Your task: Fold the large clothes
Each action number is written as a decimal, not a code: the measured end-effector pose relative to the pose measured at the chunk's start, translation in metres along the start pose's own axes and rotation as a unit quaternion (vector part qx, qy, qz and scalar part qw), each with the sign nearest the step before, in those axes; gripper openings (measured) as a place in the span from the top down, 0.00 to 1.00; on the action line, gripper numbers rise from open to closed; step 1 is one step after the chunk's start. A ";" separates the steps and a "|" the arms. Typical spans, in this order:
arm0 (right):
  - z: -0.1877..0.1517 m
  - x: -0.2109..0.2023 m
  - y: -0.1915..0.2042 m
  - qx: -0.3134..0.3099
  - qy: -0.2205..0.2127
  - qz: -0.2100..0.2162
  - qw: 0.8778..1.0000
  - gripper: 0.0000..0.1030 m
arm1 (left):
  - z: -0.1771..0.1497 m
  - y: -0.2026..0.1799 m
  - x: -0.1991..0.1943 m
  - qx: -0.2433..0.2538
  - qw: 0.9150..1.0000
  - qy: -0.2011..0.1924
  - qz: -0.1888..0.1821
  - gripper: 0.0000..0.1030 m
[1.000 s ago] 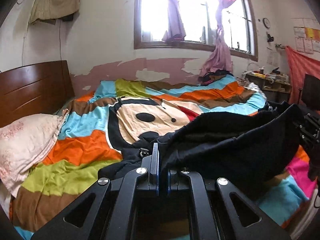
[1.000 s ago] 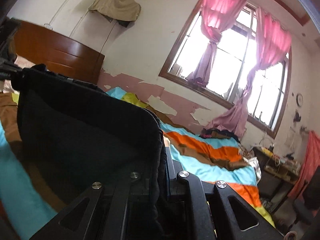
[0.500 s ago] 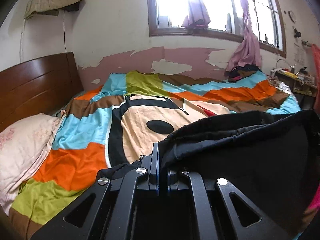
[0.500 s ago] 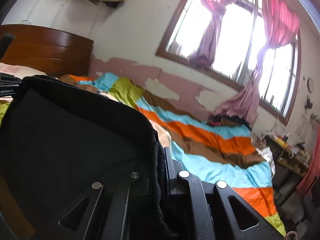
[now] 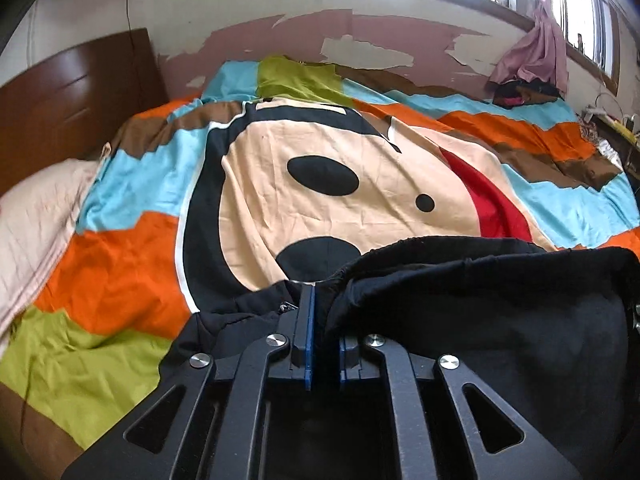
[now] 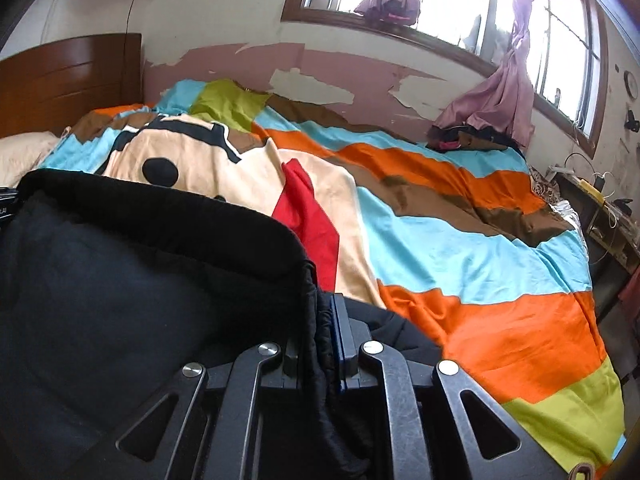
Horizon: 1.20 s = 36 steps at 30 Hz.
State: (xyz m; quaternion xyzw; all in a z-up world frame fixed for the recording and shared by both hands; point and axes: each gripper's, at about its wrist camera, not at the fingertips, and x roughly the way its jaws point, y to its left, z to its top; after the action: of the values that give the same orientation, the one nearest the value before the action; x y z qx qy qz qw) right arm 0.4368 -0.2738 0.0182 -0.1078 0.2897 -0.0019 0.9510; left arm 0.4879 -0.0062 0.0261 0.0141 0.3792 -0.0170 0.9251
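Left hand-held gripper [image 5: 322, 320]: jaws nearly together and just opened a little, with the black garment's [image 5: 480, 312] edge between them; whether the pads still pinch the cloth cannot be told.
Right hand-held gripper [image 6: 320, 332]: jaws also just opened slightly; a bunched black fold runs between them, grip likewise unclear.
Black garment: spread between the two hand-held grippers, its rolled hem arching just ahead of both and its lower part lying on the bed.
Bedspread [image 5: 120, 264]: striped in orange, blue, green and brown with a cartoon dog face, directly beyond the garment.
Pillow [image 5: 36, 220]: far left of the left hand-held gripper, by the wooden headboard [image 5: 72, 92].
Window [image 6: 460, 0]: well ahead, above the peeling wall, pink curtain [image 6: 500, 96] hanging down.
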 end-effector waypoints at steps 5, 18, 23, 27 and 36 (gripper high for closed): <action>0.003 -0.035 -0.011 0.020 -0.048 0.008 0.999 0.22 | -0.003 0.007 -0.037 -0.005 0.999 -0.046 -0.027 0.29; -0.013 -0.098 -0.010 0.056 -0.069 0.058 0.994 0.05 | -0.039 -0.022 -0.108 0.013 0.990 -0.097 -0.098 0.09; -0.062 -0.073 0.004 0.065 -0.031 0.097 0.993 0.05 | -0.083 -0.047 -0.074 0.058 0.991 -0.063 -0.105 0.09; -0.063 -0.053 0.010 0.059 -0.030 0.104 0.992 0.05 | -0.084 -0.060 -0.062 0.088 0.985 -0.086 -0.122 0.09; -0.024 0.010 0.001 0.077 0.002 0.101 0.992 0.05 | -0.041 -0.053 0.007 0.047 0.992 -0.042 -0.112 0.01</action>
State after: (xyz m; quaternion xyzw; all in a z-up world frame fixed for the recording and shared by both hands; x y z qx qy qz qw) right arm 0.4317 -0.2781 -0.0064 -0.0042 0.3004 0.0714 0.9511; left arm 0.4618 -0.0582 -0.0083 0.0144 0.3377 -0.1393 0.9308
